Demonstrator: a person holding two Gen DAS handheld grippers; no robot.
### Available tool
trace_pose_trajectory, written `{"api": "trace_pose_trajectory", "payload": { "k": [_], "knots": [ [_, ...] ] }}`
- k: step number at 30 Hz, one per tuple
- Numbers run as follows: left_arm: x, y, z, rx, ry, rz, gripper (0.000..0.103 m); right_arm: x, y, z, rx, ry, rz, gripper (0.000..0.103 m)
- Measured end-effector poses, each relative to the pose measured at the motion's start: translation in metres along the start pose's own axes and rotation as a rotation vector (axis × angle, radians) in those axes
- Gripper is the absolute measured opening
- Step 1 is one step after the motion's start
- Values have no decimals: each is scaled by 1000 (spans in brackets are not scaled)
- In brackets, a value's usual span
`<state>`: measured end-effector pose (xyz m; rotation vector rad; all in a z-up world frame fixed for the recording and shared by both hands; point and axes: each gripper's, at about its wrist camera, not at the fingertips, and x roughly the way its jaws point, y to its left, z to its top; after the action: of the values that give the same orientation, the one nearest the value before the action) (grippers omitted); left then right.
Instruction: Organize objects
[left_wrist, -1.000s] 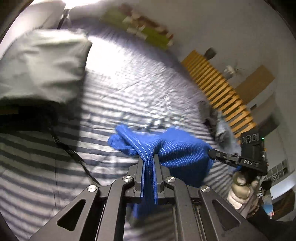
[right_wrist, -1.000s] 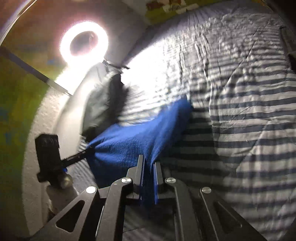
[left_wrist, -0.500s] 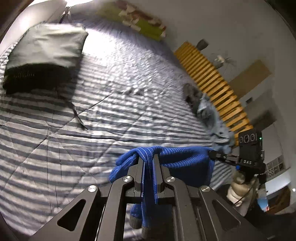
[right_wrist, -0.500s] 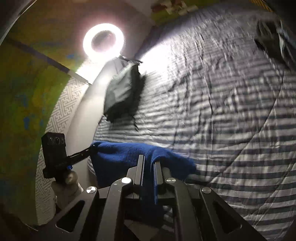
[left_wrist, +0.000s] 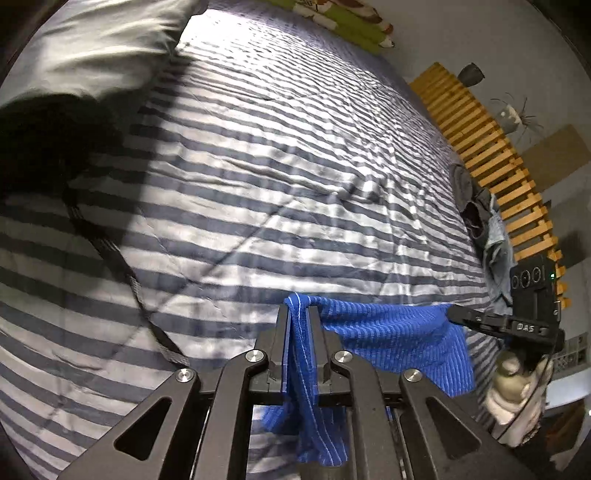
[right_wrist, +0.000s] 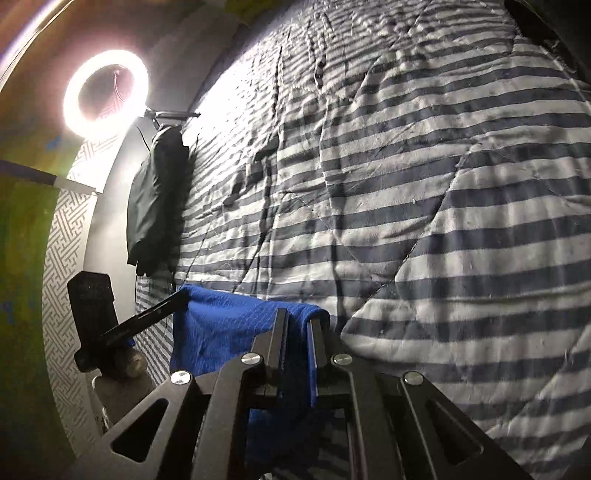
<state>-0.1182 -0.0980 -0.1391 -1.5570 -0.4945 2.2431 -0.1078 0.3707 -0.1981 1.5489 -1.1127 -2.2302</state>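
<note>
**Blue ribbed cloth stretched between two grippers above striped bedding**

Blue and finely ribbed, with thin pale lines running through the weave, the cloth (left_wrist: 388, 332) hung as a taut band between the two hand-held tools. The left gripper (left_wrist: 298, 317) had its black jaws pressed together on one bunched corner, the fabric rising in a narrow ridge between them and spilling down toward 6 o'clock in loose folds. From there the cloth ran toward 3 o'clock, where the right gripper (left_wrist: 452, 314) pinched its far corner, seen in the left wrist view.

In the right wrist view the right gripper (right_wrist: 297, 321) was likewise clamped on the cloth (right_wrist: 229, 325), which spread toward 9 o'clock to the other tool's slim black tips.

Beneath lay a quilted duvet (left_wrist: 258, 177) in grey and white stripes, soft and creased along its stitched seams. A dark folded garment (right_wrist: 155, 199) rested on it at 10 o'clock, under a glowing ring light (right_wrist: 105, 88). A black webbing strap (left_wrist: 122, 273) trailed across the stripes. At 2 o'clock in the left view, crumpled grey clothes (left_wrist: 484, 225) sat beside a slatted wooden frame (left_wrist: 491, 155).
</note>
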Motion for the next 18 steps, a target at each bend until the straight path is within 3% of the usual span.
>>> {"api": "trace_pose_trajectory", "payload": {
  "k": [1, 4, 7, 8, 11, 13, 16, 18],
  "knots": [
    [-6, 1, 1, 0, -16, 8, 19, -2, -2, 0, 12, 7, 15, 10],
    [-28, -4, 3, 34, -89, 55, 21, -22, 0, -5, 1, -21, 1, 13],
    [-46, -22, -2, 84, -136, 10, 21, -52, 25, -18, -100, -155, -114, 15],
    [-47, -33, -5, 120, -140, -7, 21, -60, 42, -25, -161, -189, -107, 15],
    [-32, -63, -16, 233, -97, -67, 21, -54, 72, -40, -277, -204, -137, 15],
    [-10, -75, -23, 286, -47, -23, 21, -35, 84, -49, -350, -192, -215, 15],
    [21, -61, -31, 282, 43, 46, 20, -9, 71, -60, -358, -126, -289, 15],
    [22, -47, -33, 251, 46, 1, 19, 2, 54, -67, -356, -76, -330, 14]
  ]
}}
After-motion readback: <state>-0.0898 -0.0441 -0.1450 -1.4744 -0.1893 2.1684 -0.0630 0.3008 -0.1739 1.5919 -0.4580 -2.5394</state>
